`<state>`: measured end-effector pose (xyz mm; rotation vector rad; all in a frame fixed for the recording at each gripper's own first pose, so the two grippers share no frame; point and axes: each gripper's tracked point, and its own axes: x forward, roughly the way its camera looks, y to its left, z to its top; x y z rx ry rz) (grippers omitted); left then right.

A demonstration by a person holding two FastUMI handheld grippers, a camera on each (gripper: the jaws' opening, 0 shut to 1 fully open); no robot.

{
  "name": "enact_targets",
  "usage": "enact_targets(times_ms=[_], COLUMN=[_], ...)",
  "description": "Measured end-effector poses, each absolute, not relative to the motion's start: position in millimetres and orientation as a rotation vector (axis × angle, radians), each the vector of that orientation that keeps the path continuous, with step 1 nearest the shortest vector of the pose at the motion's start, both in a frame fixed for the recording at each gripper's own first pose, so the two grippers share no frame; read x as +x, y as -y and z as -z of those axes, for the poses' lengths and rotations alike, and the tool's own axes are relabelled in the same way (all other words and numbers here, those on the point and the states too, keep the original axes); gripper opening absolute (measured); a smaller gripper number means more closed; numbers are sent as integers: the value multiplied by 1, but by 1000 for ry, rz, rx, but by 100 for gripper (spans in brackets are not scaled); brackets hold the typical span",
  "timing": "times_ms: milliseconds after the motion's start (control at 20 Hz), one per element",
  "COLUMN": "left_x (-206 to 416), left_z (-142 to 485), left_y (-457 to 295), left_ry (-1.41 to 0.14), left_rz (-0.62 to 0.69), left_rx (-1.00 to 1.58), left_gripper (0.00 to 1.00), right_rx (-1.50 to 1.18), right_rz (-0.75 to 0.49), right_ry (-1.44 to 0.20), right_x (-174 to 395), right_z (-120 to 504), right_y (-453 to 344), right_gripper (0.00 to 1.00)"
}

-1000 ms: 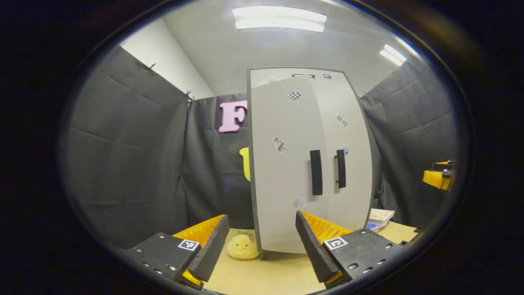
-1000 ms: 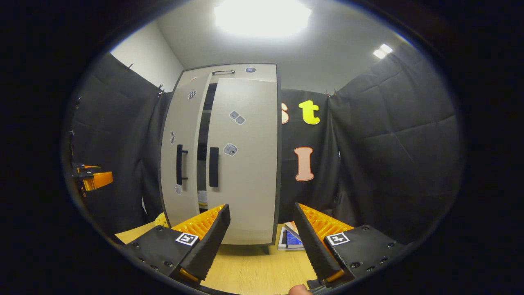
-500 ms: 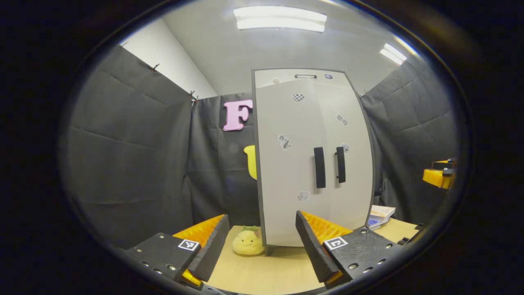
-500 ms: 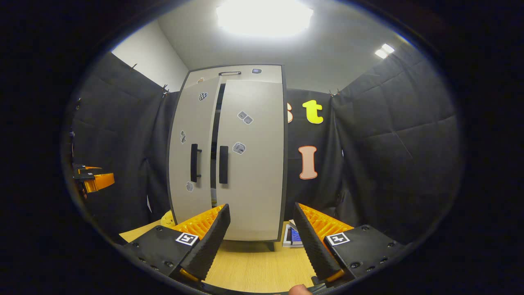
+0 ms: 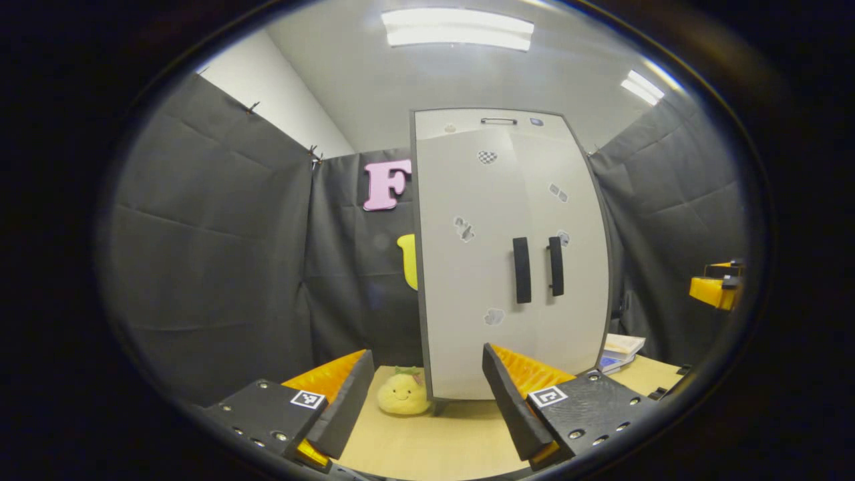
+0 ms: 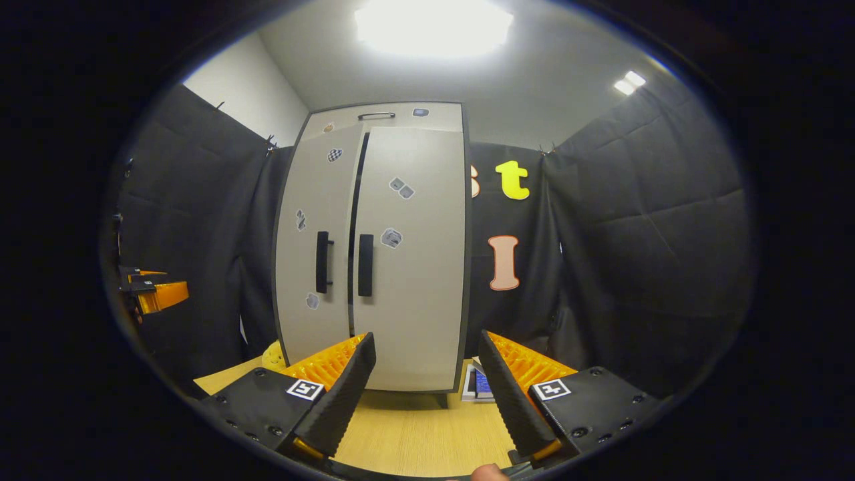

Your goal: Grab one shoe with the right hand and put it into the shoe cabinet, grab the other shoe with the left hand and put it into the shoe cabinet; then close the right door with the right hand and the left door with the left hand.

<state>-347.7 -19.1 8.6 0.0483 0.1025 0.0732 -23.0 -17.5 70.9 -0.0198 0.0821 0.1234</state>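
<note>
In the left gripper view we see our left gripper (image 5: 424, 401) at the bottom of the frame with its two fingers spread wide apart and nothing between them, held above the pale wooden tabletop (image 5: 434, 444). Just right of centre stands the tall light-grey shoe cabinet with a dark frame (image 5: 467, 127); its left door (image 5: 467, 280) and right door (image 5: 574, 280) both lie flush, each bearing a black vertical bar handle, and the two handles stand close together at mid height. The shoes are hidden behind the doors, so we cannot tell where they sit inside. At the cabinet's lower left corner a small yellow plush toy with a smiling face (image 5: 403, 394) rests on the table, and at its lower right lies a stack of books (image 5: 621, 353). At the far right edge of the frame we see the right gripper (image 5: 716, 286) held well apart from the cabinet. In the right gripper view our right gripper (image 6: 427, 394) also has its fingers parted and empty at the bottom of the frame, with the cabinet left of centre, a thin dark seam between its doors, and the left gripper (image 6: 155, 292) at the far left edge.
</note>
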Motion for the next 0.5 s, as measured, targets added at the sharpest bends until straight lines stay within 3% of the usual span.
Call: enact_targets(times_ms=[500], left_x=[-346], left_z=[-11], left_y=[17], left_ry=[-92], left_rz=[-66], left_rx=[54], left_gripper=[94], right_rx=[-23], right_rz=[-119], right_ry=[-75], right_x=[-18], right_z=[-73], right_y=[15], right_gripper=[98])
